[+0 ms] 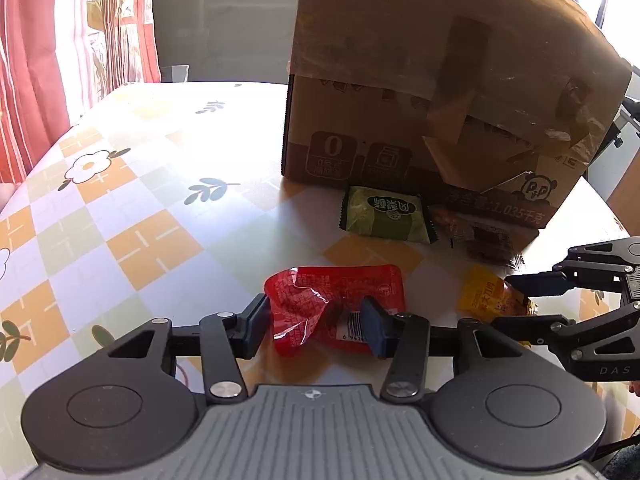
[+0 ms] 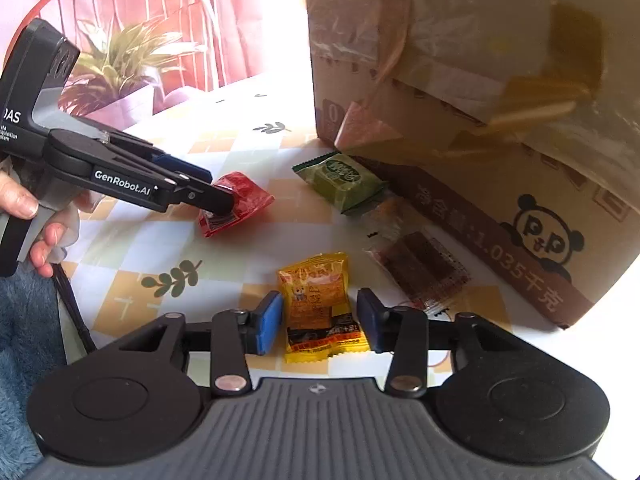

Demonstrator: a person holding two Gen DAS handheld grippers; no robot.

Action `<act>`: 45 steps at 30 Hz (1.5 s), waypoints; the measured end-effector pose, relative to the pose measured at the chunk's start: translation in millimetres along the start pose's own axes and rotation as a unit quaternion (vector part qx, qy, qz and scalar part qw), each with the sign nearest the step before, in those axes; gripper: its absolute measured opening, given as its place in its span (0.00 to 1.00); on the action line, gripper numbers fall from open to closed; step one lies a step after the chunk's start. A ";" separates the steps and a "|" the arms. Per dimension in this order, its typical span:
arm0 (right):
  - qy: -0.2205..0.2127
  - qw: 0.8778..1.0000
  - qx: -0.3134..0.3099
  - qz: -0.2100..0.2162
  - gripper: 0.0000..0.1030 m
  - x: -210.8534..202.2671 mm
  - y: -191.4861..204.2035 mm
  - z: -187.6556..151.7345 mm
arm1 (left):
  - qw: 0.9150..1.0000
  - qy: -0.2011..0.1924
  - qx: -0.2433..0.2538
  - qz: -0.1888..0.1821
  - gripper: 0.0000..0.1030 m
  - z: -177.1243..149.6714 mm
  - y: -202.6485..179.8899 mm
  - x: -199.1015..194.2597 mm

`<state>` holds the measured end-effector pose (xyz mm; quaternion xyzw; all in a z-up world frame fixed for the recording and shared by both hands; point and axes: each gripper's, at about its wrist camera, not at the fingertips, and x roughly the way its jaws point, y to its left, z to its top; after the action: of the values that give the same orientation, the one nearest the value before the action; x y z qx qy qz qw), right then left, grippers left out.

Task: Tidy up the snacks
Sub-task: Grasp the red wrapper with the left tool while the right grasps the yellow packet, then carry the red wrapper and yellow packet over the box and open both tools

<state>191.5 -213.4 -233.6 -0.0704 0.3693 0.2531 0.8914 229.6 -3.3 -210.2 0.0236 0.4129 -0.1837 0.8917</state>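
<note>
A red snack packet (image 1: pixel 334 300) lies on the table between the fingers of my left gripper (image 1: pixel 316 326), which is open around it, pads close to its sides. It also shows in the right wrist view (image 2: pixel 236 204) under the left gripper (image 2: pixel 218 202). A yellow snack packet (image 2: pixel 320 308) lies between the open fingers of my right gripper (image 2: pixel 320 322). It shows in the left wrist view (image 1: pixel 490 292) too, with the right gripper (image 1: pixel 516 302) around it. A green packet (image 1: pixel 386 216) (image 2: pixel 342 180) and a clear packet of brown bars (image 2: pixel 424 272) lie by the cardboard box (image 1: pixel 440 100) (image 2: pixel 500 120).
The table has a checked flower-print cloth (image 1: pixel 132 208). The tall box with raised flaps stands at the back right. Red striped curtains (image 1: pixel 32 60) hang at the left. A potted plant (image 2: pixel 120 76) and a red chair back (image 2: pixel 132 0) stand beyond the table.
</note>
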 end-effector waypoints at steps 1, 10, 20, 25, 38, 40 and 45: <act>-0.006 1.000 0.009 -0.003 0.36 -1.5 -1.3 -2.2 | 1.000 0.000 0.001 0.001 0.54 -0.7 -1.4 -0.2; -0.057 0.997 0.051 -0.030 0.35 -13.9 0.3 -23.8 | 0.999 -0.008 0.020 0.032 0.54 -0.4 -9.8 6.0; -0.064 0.996 0.050 -0.028 0.35 -15.0 0.4 -26.7 | 0.999 -0.045 0.017 0.005 0.37 -12.4 -23.0 -5.0; -0.065 0.996 0.052 -0.026 0.35 -15.8 0.0 -27.3 | 0.998 -0.052 0.023 -0.010 0.36 -13.9 -30.2 -9.5; -0.117 0.990 0.055 -0.053 0.33 -64.8 1.0 -6.1 | 0.991 -0.129 0.037 -0.016 0.36 22.1 -31.4 -51.7; -0.146 0.986 0.046 -0.061 0.33 -84.2 1.0 5.5 | 0.986 -0.159 0.047 -0.024 0.36 39.6 -35.5 -67.2; -0.234 0.968 0.027 -0.088 0.33 -137.9 -6.0 50.2 | 0.968 -0.233 0.075 -0.049 0.37 85.7 -52.0 -101.3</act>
<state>143.1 -258.0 -102.2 -0.0178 0.1495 0.1729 0.9734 214.0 -37.2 -72.6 0.0263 0.1799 -0.2582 0.9488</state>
